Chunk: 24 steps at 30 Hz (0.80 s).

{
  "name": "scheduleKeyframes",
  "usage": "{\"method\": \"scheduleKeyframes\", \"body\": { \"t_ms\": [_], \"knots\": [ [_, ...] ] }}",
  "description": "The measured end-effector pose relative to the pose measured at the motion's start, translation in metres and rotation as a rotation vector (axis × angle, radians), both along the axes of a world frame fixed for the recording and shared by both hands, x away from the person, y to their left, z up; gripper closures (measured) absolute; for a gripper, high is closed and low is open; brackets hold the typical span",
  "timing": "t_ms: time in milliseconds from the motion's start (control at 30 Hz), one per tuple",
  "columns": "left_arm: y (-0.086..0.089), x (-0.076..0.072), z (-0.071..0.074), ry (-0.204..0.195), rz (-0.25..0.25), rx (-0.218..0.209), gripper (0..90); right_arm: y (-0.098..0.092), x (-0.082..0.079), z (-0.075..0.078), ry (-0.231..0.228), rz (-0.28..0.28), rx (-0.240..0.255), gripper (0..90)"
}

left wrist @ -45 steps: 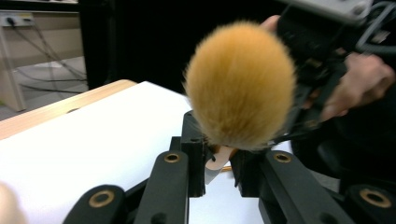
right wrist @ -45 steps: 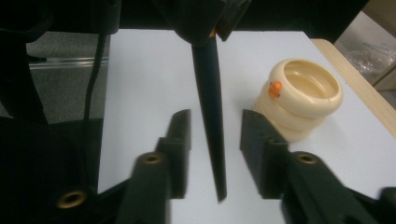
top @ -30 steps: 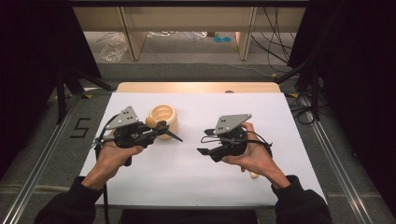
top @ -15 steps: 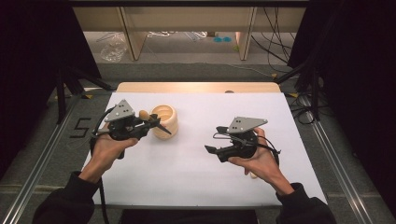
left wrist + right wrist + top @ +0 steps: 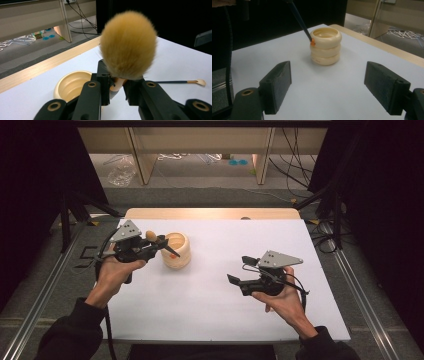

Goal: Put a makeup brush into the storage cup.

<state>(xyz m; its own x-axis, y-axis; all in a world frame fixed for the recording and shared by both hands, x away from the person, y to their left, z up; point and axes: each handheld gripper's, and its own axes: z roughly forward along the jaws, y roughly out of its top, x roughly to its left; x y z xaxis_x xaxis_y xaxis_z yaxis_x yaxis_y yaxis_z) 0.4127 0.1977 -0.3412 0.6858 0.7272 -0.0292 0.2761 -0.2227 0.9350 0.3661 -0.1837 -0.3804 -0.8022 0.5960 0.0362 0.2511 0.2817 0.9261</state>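
On the white table [image 5: 200,305] we see the left gripper [image 5: 161,245] clamped on a fluffy tan brush [image 5: 128,45], its dark handle tip touching the cream ribbed cup [image 5: 176,249] at far left, right gripper [image 5: 234,280] near right, jaws wide apart, holding nothing, a small applicator [image 5: 186,81] lying beyond.

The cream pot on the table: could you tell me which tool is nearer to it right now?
Left. The left tool, holding a brush, sits right beside the cream pot, the brush handle reaching over its rim. The right tool is open and well off to the pot's other side, closer to the person.
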Motion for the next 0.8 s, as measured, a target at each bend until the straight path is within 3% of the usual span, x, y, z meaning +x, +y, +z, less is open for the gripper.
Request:
{"method": "scheduleKeyframes", "body": {
  "t_ms": [133,267,467,800],
  "knots": [
    [0.002,0.008,0.002,0.004,0.014,0.000,77.1,-0.003,-0.003,-0.005,0.004,-0.009,0.000,21.3],
    [0.003,0.013,0.006,0.006,0.012,0.002,77.2,-0.004,-0.003,-0.008,-0.024,-0.008,-0.013,21.4],
    [0.007,0.019,0.014,0.006,0.021,-0.020,77.2,-0.003,-0.003,-0.010,-0.016,0.000,-0.025,21.7],
    [0.010,0.027,0.022,0.008,0.038,-0.004,77.2,-0.003,-0.003,-0.012,-0.010,0.000,-0.031,22.1]
  ]
}}
